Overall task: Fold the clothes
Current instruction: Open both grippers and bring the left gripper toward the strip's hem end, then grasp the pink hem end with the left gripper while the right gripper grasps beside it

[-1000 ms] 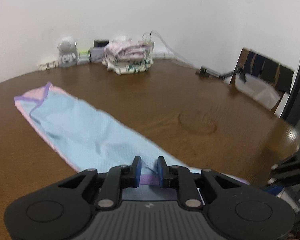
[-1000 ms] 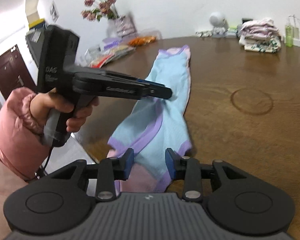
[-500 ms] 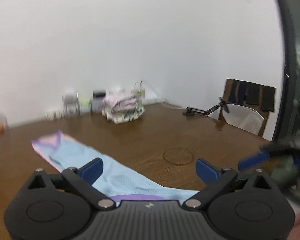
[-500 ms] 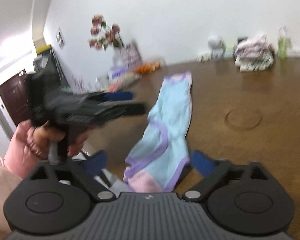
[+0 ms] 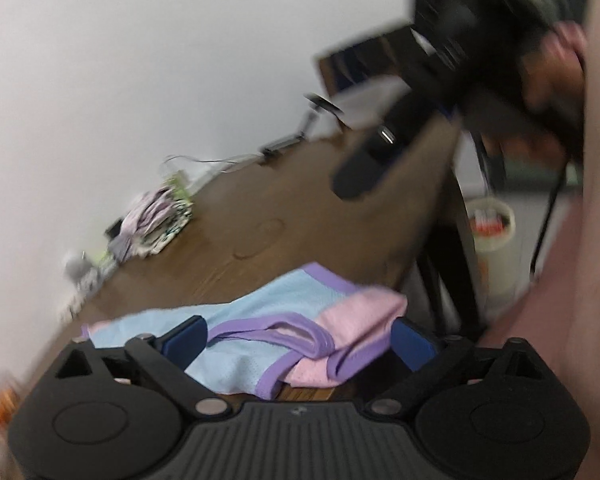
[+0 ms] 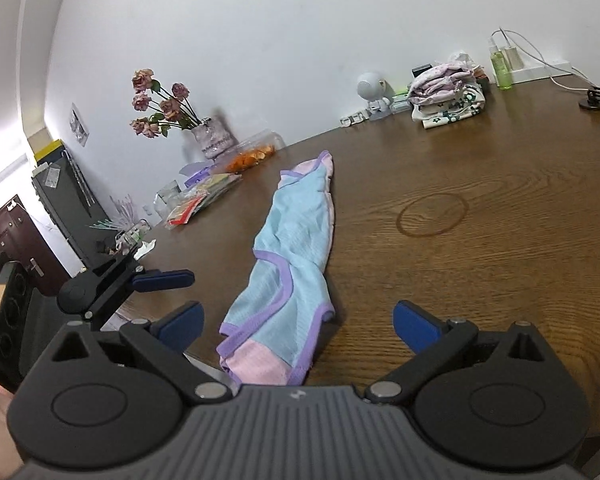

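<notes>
On the wooden table (image 6: pixel 480 264), near its front edge, the garment (image 6: pixel 292 248) lies in a long narrow strip. My right gripper (image 6: pixel 296 322) stands fully spread and empty; my left gripper (image 5: pixel 298 338), jaws closing slightly, grips nothing, freeing both to re-grasp the cloth.

two cameras, low by the table (image 6: pixel 480 184) edge
each looks across it; both see the blue top (image 5: pixel 260 312) (image 6: pixel 296 240) up close.

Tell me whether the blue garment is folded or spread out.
Folded lengthwise, loosely: the blue garment lies as a narrow, rumpled strip on the table, purple trim doubled over.
</notes>
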`<action>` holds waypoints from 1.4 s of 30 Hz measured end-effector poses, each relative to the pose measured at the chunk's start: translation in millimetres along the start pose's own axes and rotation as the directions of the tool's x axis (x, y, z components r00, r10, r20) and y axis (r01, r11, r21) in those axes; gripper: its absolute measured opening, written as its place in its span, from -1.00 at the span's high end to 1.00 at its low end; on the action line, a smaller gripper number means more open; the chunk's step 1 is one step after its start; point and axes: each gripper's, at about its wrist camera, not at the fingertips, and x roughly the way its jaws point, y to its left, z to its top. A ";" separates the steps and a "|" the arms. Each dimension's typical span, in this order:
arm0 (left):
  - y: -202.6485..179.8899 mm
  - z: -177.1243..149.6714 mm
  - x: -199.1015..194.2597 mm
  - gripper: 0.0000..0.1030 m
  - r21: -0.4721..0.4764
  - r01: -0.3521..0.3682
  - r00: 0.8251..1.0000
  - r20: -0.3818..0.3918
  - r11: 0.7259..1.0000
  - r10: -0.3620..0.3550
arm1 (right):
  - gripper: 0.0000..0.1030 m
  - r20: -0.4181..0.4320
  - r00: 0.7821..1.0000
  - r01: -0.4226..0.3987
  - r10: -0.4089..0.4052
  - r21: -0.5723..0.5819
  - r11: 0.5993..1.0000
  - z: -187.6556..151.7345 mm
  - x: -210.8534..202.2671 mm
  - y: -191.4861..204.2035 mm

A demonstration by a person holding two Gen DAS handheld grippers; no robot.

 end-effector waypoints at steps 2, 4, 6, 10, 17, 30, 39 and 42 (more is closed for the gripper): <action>-4.9 -1.2 7.2 -0.78 0.075 0.022 1.000 -0.021 0.997 -0.021 | -0.99 0.008 1.000 -0.002 0.002 -0.004 1.000 -1.4 -2.3 0.7; -10.3 -2.5 15.2 -0.76 0.142 0.046 0.998 -0.044 0.989 -0.040 | -0.99 0.010 1.000 -0.004 0.004 -0.004 1.000 -3.6 -3.1 2.0; -16.2 -3.8 24.2 -0.75 0.199 0.064 0.996 -0.066 0.978 -0.052 | -0.99 0.012 1.000 -0.006 0.006 -0.004 1.000 -5.9 -3.8 3.4; -22.2 -4.9 41.3 -0.52 0.260 0.072 0.995 -0.091 0.963 -0.050 | -0.99 0.005 1.000 0.006 -0.006 -0.025 1.000 -8.2 -5.2 7.0; -15.1 -9.9 51.6 0.02 0.231 0.123 0.989 -0.108 0.965 -0.100 | -0.99 0.008 1.000 0.029 -0.029 -0.050 0.998 -10.4 -9.4 9.2; 42.8 -16.6 30.3 0.71 -0.088 0.328 0.939 -0.075 0.941 -0.334 | -0.99 -0.118 0.993 -0.029 -0.019 -0.392 0.920 -3.5 5.0 33.5; 77.2 -29.7 12.1 0.74 -0.298 0.359 0.927 0.009 0.885 -0.374 | -0.90 -0.267 0.961 -0.213 -0.074 -0.883 0.419 -22.2 54.8 79.2; 84.8 -34.4 4.8 0.74 -0.333 0.349 0.931 0.021 0.876 -0.364 | -0.47 -0.341 0.939 -0.296 -0.042 -0.865 0.405 -14.8 75.2 84.4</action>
